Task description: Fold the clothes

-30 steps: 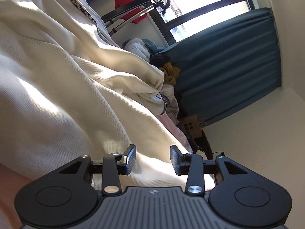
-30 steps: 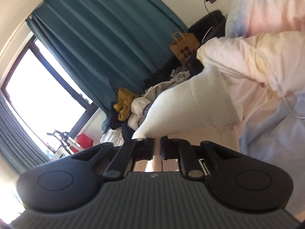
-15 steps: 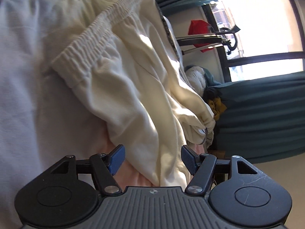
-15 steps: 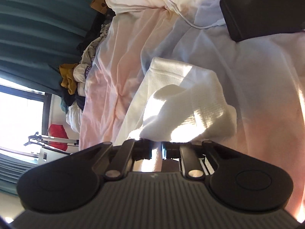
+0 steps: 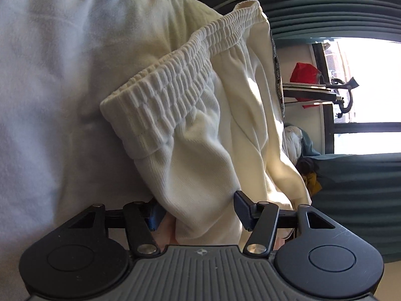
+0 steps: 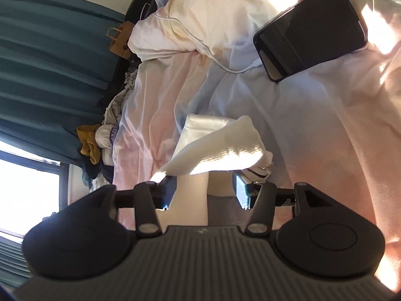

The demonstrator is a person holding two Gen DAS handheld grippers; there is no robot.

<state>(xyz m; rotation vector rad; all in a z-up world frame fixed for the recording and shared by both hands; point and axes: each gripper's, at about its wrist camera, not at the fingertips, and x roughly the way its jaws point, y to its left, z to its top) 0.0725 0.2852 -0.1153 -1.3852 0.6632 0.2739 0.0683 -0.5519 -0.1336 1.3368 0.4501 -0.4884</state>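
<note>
Fold being laid: left tongs [image 5: 198,212] gape around the cream trousers [image 5: 200,150], right tongs [image 6: 204,188] likewise open (gripping nothing). Next: close left.

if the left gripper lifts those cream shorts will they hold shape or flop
Probably flop: the shorts already sag in deep folds between the open left gripper fingers. The gathered waistband looks thicker, so it may hang straighter. The knit looks grippy, unlikely to slip.

Cream sweatpants [image 5: 205,135], ribbed elastic waistband [image 5: 175,85], lying crumpled on bedsheet [image 5: 37,75].
</note>
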